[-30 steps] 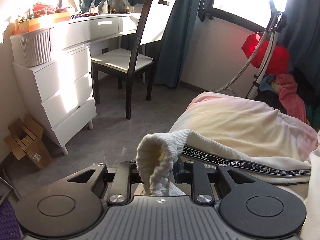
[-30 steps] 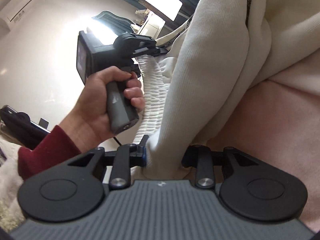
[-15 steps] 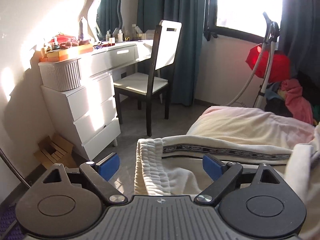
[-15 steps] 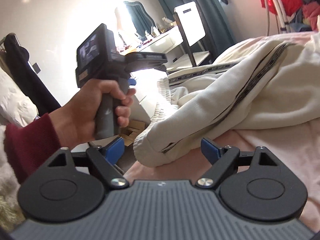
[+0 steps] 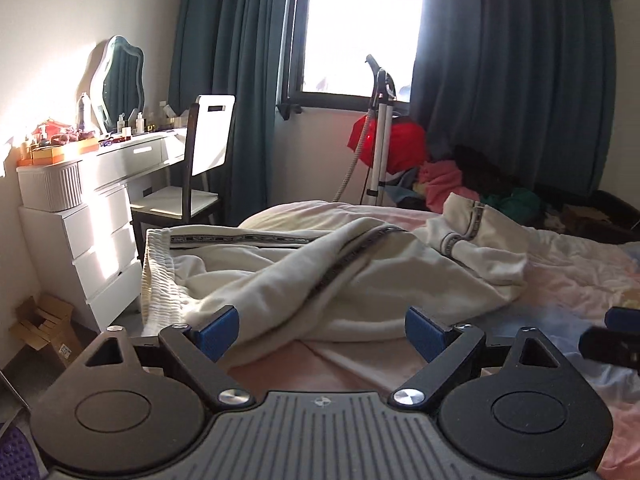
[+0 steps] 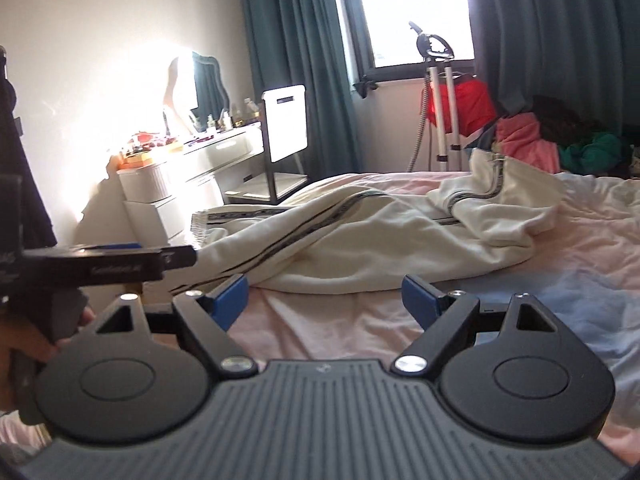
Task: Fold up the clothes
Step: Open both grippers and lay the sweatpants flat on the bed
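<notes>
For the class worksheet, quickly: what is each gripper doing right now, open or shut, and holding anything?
Left gripper: open, holding nothing; the cream cotton trousers with black side stripe lie on the bed.
Right gripper: open, holding nothing.

Bare sheet (image 6: 520, 264) right of trousers (image 6: 360, 248) open; chair (image 5: 200, 184) left.

Both wrist cams low over bed (image 5: 580, 276), facing window (image 6: 416, 12), sharing cream trousers (image 5: 352, 276).

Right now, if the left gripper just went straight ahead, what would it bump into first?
Probably the crumpled cream sweatpants with the black lettered stripe, lying on the pink bedsheet just ahead of the open left gripper. Exact depth is unclear.
</notes>
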`<state>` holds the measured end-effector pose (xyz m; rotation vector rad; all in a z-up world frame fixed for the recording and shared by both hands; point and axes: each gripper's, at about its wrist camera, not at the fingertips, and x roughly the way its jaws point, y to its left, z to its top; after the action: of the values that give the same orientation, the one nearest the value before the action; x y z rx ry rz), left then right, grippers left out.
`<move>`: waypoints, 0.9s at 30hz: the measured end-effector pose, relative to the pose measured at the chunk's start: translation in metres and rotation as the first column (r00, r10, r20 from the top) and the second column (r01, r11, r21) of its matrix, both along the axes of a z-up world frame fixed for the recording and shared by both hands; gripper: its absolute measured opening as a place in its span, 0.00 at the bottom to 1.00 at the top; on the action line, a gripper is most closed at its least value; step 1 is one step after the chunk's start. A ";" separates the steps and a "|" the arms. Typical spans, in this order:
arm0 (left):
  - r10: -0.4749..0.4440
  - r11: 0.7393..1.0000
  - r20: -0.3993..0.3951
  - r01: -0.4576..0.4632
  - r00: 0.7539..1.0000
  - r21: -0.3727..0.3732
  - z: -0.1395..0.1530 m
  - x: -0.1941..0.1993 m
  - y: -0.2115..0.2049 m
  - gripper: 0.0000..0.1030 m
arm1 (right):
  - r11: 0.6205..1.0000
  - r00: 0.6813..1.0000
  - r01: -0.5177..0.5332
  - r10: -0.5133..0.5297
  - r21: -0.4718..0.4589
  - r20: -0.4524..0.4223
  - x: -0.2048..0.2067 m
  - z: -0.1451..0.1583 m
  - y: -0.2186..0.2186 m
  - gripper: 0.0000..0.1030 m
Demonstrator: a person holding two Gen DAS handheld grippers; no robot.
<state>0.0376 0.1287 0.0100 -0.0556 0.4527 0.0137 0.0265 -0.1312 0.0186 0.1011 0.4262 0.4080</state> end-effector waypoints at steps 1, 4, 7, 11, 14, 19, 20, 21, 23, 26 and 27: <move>0.002 1.000 0.010 -0.002 1.000 -0.013 -0.005 -0.007 -0.008 0.89 | 1.000 1.000 0.024 -0.024 0.002 0.011 -0.001 -0.003 -0.011 0.83; 0.016 0.997 0.033 -0.013 0.999 -0.071 -0.023 -0.022 -0.023 0.94 | 0.994 0.994 0.104 -0.104 0.026 0.011 -0.003 -0.014 -0.040 0.83; 0.002 0.997 0.029 0.001 1.000 -0.077 -0.039 -0.025 -0.026 0.94 | 0.984 0.988 0.151 -0.148 0.094 -0.036 -0.004 -0.021 -0.065 0.83; 0.018 1.000 -0.005 -0.018 1.000 -0.021 -0.048 -0.006 -0.025 0.94 | 0.972 0.975 0.214 -0.206 0.094 -0.086 0.000 -0.021 -0.077 0.83; 0.044 0.999 -0.026 -0.044 0.999 -0.013 -0.051 0.033 -0.017 0.96 | 0.967 0.974 0.223 -0.216 0.119 -0.073 0.000 -0.015 -0.084 0.83; 0.086 0.995 -0.048 -0.089 0.995 -0.054 -0.051 0.129 -0.004 0.96 | 0.969 0.976 0.209 -0.199 0.133 -0.086 0.012 -0.025 -0.091 0.83; 0.102 0.992 -0.046 -0.105 0.994 -0.074 -0.051 0.150 -0.002 0.96 | 0.972 0.976 0.201 -0.189 0.122 -0.105 0.018 -0.031 -0.091 0.83; 0.109 0.988 -0.046 -0.113 0.993 -0.102 -0.052 0.171 0.000 0.95 | 0.972 0.974 0.202 -0.187 0.123 -0.126 0.025 -0.037 -0.093 0.83; 0.122 0.980 -0.044 -0.128 0.991 -0.155 -0.054 0.212 0.005 0.95 | 0.971 0.969 0.205 -0.183 0.125 -0.167 0.038 -0.049 -0.097 0.83; 0.126 0.975 -0.036 -0.131 0.991 -0.180 -0.061 0.263 0.004 0.95 | 0.962 0.956 0.222 -0.183 0.157 -0.230 0.063 -0.064 -0.105 0.83; 0.124 0.975 -0.040 -0.130 0.991 -0.180 -0.064 0.279 0.002 0.95 | 0.960 0.952 0.230 -0.188 0.160 -0.240 0.072 -0.070 -0.105 0.83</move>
<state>0.3164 0.1310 -0.0541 -0.2647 0.4775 0.0991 0.0981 -0.2364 -0.0515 0.3741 0.5917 0.2251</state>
